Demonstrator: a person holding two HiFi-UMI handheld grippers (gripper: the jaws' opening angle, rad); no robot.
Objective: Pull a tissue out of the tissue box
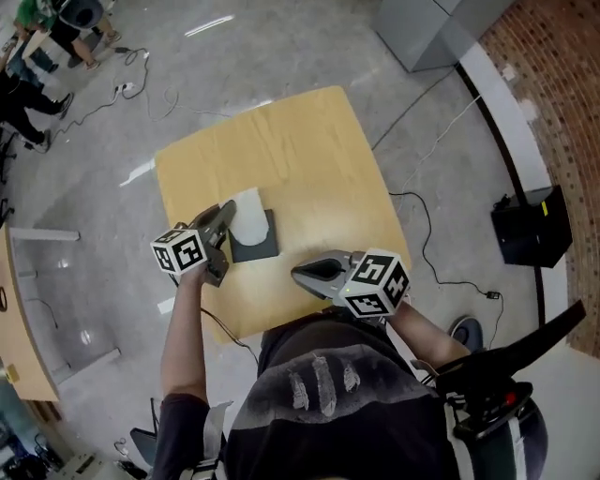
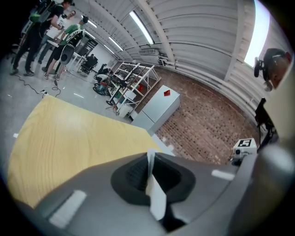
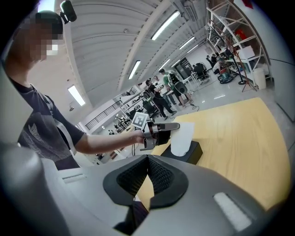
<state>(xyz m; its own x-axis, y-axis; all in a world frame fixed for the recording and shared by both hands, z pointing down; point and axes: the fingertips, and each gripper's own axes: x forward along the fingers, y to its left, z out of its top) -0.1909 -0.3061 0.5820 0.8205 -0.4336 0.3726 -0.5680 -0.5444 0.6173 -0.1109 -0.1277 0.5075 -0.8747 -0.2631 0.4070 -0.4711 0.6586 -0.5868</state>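
A dark tissue box (image 1: 258, 246) sits near the left edge of the wooden table (image 1: 300, 150), with a white tissue (image 1: 249, 211) standing up out of it. My left gripper (image 1: 229, 207) is at the tissue's top, shut on it. In the left gripper view a strip of tissue (image 2: 155, 191) is pinched between the closed jaws of the left gripper (image 2: 151, 159). The right gripper view shows the box (image 3: 194, 152), the raised tissue (image 3: 181, 137) and the left gripper (image 3: 177, 125) gripping its upper edge. My right gripper (image 1: 298, 274) hovers near the table's front edge, shut and holding nothing, as the right gripper (image 3: 147, 159) shows in its own view.
The table's far and right parts are bare wood. On the floor to the right stands a black case (image 1: 532, 225) with cables running to it. A grey cabinet (image 1: 427, 28) stands beyond the table, and several people (image 1: 42, 47) are at the far left.
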